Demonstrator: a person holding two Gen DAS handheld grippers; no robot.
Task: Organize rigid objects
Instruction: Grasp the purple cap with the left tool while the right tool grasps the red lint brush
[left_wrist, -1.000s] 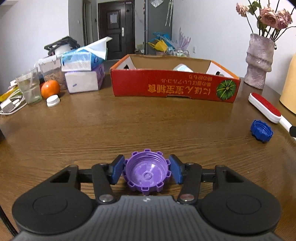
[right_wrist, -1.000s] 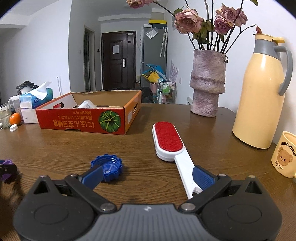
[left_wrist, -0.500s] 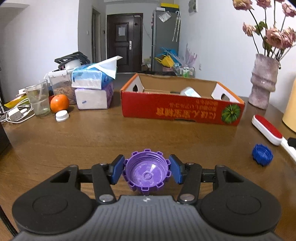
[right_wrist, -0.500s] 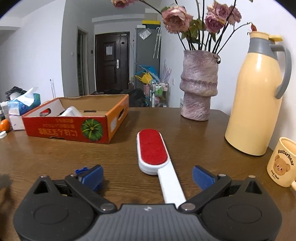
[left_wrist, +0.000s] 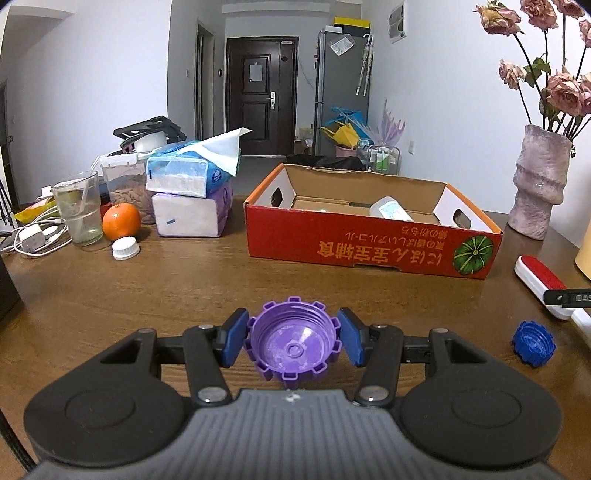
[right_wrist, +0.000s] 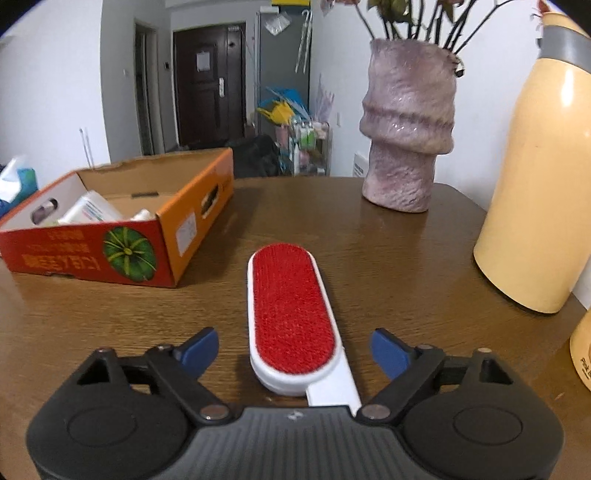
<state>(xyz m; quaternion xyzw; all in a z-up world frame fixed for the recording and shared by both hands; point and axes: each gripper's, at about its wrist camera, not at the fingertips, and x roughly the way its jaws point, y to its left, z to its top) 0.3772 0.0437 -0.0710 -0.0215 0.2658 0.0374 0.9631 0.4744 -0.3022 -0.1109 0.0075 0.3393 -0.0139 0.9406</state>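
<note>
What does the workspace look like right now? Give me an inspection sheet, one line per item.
Surface: brown wooden table, grain visible.
Job's things: purple cap in the left gripper; blue cap loose on the table; lint brush lying flat; cardboard box holding a white bottle.
Clutter: tissue packs, orange, glass, white cap, vase, yellow flask.
Grippers: left gripper shut on the purple cap; right gripper closing, jaws either side of the lint brush, not touching it.
Cables: white charger and cords at the table's far left.
Surroundings: dark door, fridge.
</note>
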